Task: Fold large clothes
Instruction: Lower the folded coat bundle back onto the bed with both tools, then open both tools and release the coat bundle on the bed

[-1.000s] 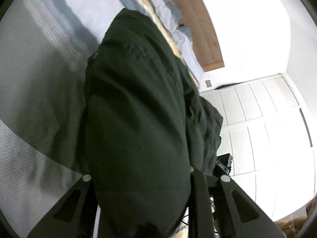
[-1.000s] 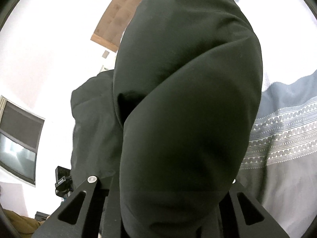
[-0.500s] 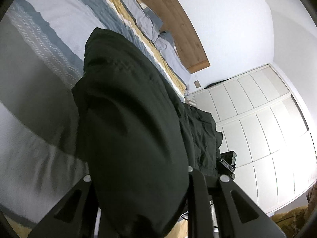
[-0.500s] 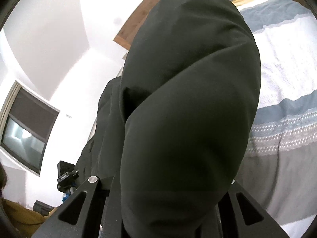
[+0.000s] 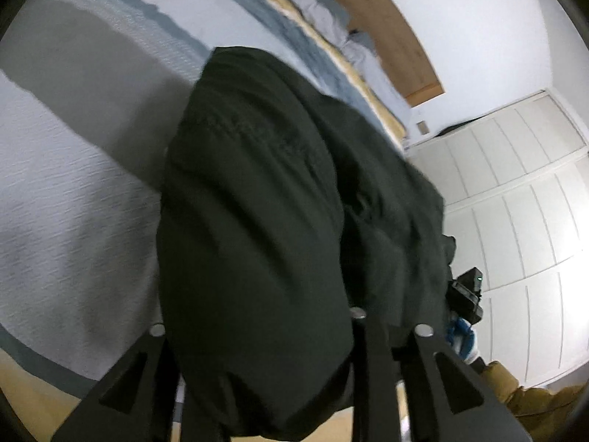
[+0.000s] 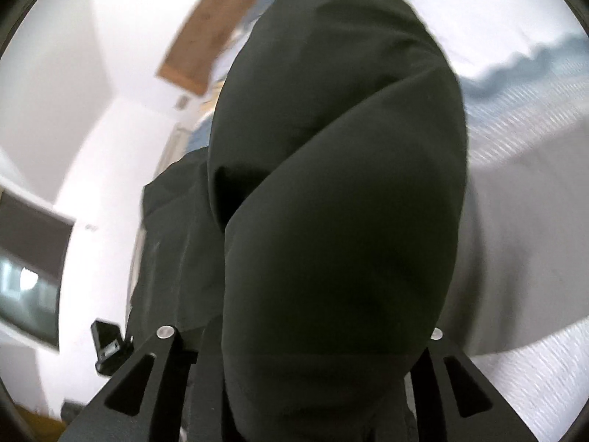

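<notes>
A large dark green garment (image 5: 257, 202) bulges up over my left gripper (image 5: 257, 322) and hides its pads. The cloth sits between the jaws, which are opening, and it still hangs bunched from them above the bed (image 5: 73, 184). In the right wrist view the same garment (image 6: 331, 184) drapes in a thick fold over my right gripper (image 6: 300, 331). Those jaws are also opening with the cloth between them, and the pads are covered. A further part of the garment (image 6: 173, 258) hangs to the left, between the two grippers.
The bed has a white, grey and blue striped cover (image 6: 515, 184), pillows (image 5: 324, 11) and a wooden headboard (image 5: 386, 25). White wardrobe doors (image 5: 515, 202) stand beyond it. A black device (image 5: 465, 294) shows past the cloth, and a window (image 6: 29, 276) is at the left.
Both grippers have swept sideways over the bed with the garment, blurring the background. The finger arms stand slightly wider apart than before. The cloth keeps its bunched shape.
</notes>
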The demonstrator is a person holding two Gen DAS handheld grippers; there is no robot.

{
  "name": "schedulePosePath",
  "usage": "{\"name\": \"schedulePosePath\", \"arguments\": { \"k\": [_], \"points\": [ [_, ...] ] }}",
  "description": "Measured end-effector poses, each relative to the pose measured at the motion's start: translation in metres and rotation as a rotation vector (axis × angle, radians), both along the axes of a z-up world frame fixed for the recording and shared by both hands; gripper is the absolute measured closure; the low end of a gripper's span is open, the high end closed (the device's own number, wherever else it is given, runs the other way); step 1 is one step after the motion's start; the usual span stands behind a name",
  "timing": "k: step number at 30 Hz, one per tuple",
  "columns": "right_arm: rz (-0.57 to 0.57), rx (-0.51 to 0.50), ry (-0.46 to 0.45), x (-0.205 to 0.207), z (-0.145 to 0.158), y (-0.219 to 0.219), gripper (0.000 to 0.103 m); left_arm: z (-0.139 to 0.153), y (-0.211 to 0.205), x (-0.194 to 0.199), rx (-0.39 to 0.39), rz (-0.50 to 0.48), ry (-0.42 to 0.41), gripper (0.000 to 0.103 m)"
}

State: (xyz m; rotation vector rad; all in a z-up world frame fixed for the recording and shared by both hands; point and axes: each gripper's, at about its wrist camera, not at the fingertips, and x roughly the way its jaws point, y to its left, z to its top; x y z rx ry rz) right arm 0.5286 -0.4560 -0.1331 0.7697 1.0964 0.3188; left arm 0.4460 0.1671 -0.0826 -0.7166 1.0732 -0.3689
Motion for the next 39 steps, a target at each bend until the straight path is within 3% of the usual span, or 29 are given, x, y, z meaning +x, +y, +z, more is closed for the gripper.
{"name": "schedulePosePath", "arguments": {
  "k": [2,4,7,10,13,18,24,28,31,34,39],
  "points": [
    [-0.009,-0.055,0.021,0.0,-0.004,-0.003,0.051,-0.004,0.001,0.001,0.03,0.002,0.013,0.063],
    [-0.026,-0.113,0.038,0.002,-0.004,-0.007,0.042,-0.001,0.002,-0.001,0.052,0.002,0.015,0.055],
    [-0.056,-0.151,0.035,-0.003,0.003,-0.012,0.031,0.014,0.01,-0.007,0.072,0.017,0.002,0.045],
    [-0.085,-0.188,0.03,-0.008,0.006,-0.014,0.025,0.025,0.021,-0.014,0.07,0.042,-0.01,0.044],
    [-0.143,-0.206,0.012,-0.019,0.01,-0.029,0.019,0.037,0.027,-0.02,0.127,0.06,-0.036,0.04],
    [-0.253,-0.245,-0.007,-0.041,0.029,-0.039,0.017,0.053,0.043,-0.032,0.175,0.105,-0.081,0.04],
    [-0.294,-0.332,-0.052,-0.065,0.05,-0.034,0.017,0.058,0.056,-0.054,0.259,0.17,-0.118,0.039],
    [-0.272,-0.396,-0.1,-0.089,0.065,-0.015,0.017,0.057,0.054,-0.069,0.337,0.193,-0.137,0.039],
    [-0.25,-0.419,-0.143,-0.107,0.071,0.007,0.016,0.051,0.044,-0.075,0.437,0.198,-0.162,0.039],
    [-0.228,-0.424,-0.188,-0.122,0.072,0.033,0.015,0.049,0.03,-0.083,0.529,0.19,-0.194,0.033],
    [-0.171,-0.554,-0.229,-0.152,0.077,0.084,0.014,0.044,-0.004,-0.089,0.613,0.13,-0.222,0.028]
  ]
}}
